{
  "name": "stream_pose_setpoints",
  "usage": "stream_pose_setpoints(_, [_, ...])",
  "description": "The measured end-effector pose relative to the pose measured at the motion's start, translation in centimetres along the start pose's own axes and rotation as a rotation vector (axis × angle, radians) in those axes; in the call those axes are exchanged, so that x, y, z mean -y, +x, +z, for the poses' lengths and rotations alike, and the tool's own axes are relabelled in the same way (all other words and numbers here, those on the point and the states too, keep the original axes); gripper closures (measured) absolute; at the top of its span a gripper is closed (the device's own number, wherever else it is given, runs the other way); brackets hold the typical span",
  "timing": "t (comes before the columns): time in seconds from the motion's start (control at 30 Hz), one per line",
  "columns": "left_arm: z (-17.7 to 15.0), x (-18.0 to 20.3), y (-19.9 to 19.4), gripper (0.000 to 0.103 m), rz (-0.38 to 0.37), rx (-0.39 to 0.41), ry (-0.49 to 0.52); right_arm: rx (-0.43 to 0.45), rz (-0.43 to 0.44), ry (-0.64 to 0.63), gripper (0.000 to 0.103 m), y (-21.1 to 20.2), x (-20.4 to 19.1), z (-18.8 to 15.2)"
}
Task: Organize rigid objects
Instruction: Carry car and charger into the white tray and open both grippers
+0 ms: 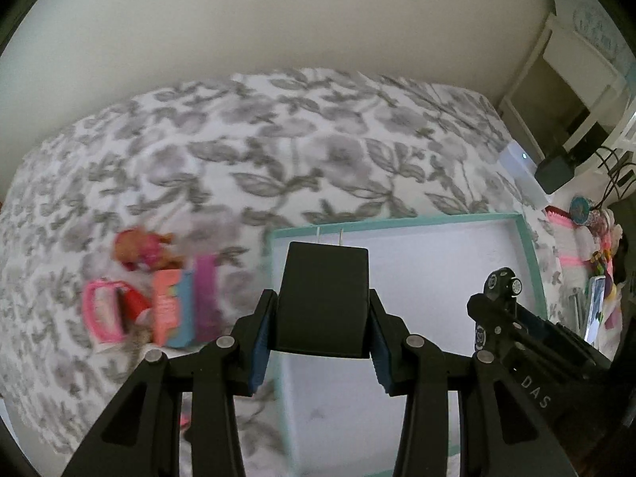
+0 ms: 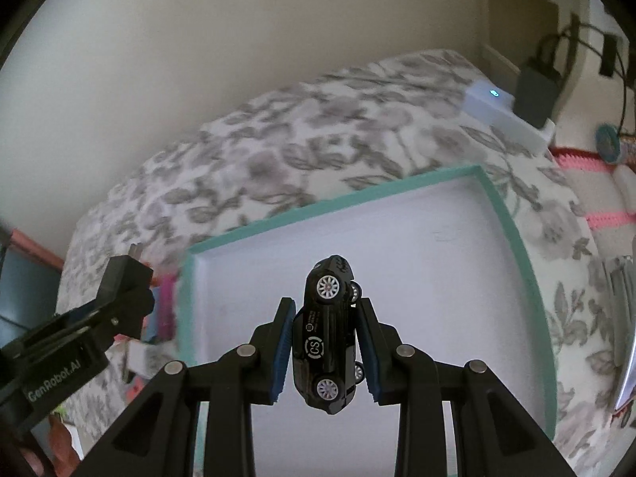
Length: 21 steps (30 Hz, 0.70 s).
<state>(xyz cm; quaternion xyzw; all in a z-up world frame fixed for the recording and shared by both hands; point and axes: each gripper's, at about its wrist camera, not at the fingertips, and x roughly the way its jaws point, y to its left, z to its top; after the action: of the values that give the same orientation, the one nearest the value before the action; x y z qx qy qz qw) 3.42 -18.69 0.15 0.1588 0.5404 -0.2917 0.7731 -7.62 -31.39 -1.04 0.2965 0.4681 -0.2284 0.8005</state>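
My left gripper [image 1: 321,310] is shut on a black plug adapter [image 1: 322,302] with two metal prongs, held above the near left edge of a white tray with a teal rim [image 1: 530,254]. My right gripper [image 2: 325,342] is shut on a black toy car [image 2: 326,338], turned on its side with white wheels showing, above the same tray [image 2: 505,214]. The right gripper with the car shows in the left wrist view [image 1: 501,294]. The left gripper with the adapter shows in the right wrist view [image 2: 123,290].
The tray lies on a bed with a grey floral cover [image 1: 238,151]. A pile of small toys [image 1: 159,298], pink, orange and purple, lies left of the tray. A white box with a light [image 2: 501,115], cables and pink knitted items are at the right.
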Motion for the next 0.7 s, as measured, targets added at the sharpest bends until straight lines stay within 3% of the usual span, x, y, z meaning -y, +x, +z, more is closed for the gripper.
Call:
stream_pose_setpoints(0.27, [1.2, 2.3, 4.0, 0.058, -0.009, -0.029, 0.008, -0.012, -0.063, 0.01, 0.07, 2.4, 2.6, 1.6])
stream_pose_setpoints(0.7, [0.6, 2.7, 7.4, 0.058, -0.024, -0.071, 0.014, -0.053, -0.104, -0.031, 0.07, 5.0, 2.6, 1.5])
